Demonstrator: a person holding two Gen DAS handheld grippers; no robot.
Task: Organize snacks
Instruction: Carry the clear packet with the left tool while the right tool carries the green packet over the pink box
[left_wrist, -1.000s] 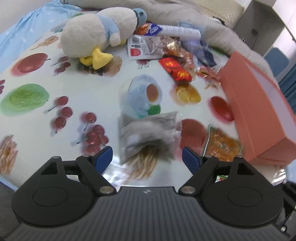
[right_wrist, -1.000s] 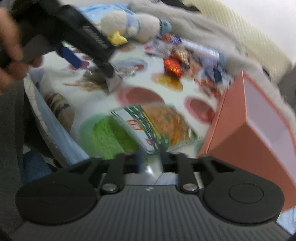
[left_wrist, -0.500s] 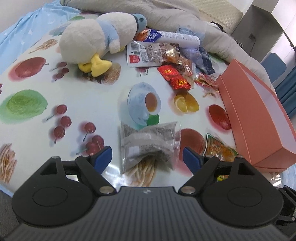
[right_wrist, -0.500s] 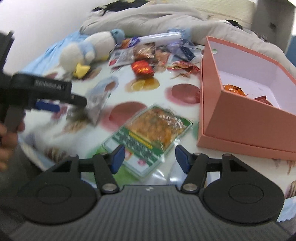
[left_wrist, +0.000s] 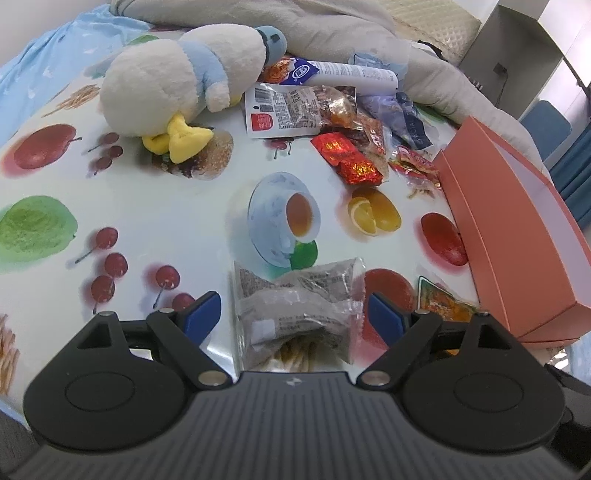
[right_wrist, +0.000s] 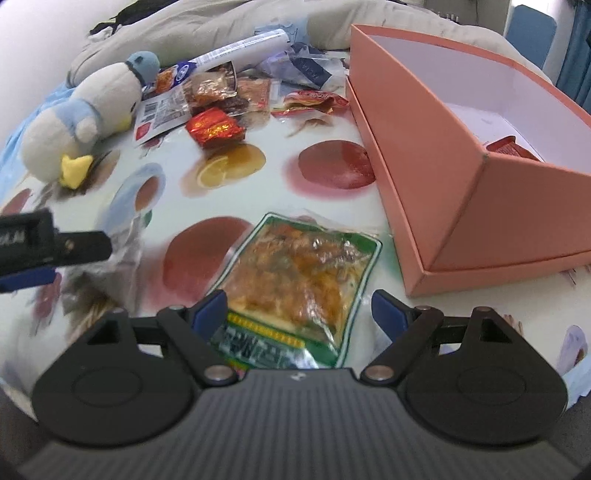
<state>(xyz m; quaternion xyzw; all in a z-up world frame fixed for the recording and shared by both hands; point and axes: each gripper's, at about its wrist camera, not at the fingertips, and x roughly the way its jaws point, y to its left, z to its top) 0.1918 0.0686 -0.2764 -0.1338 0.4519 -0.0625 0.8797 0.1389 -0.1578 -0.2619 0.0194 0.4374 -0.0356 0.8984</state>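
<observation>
Fruit-printed tablecloth covers the table in the left wrist view. The left gripper hovers with jaws wide, a clear grey packet lying flat between them, untouched. A plush duck and a snack pile lie beyond.

From the right wrist view, the right gripper has just been opening its jaws wide around a green-edged pouch, just beside the orange box. Both packs look light, soft and slippery; pinching across the middle seems best.
</observation>
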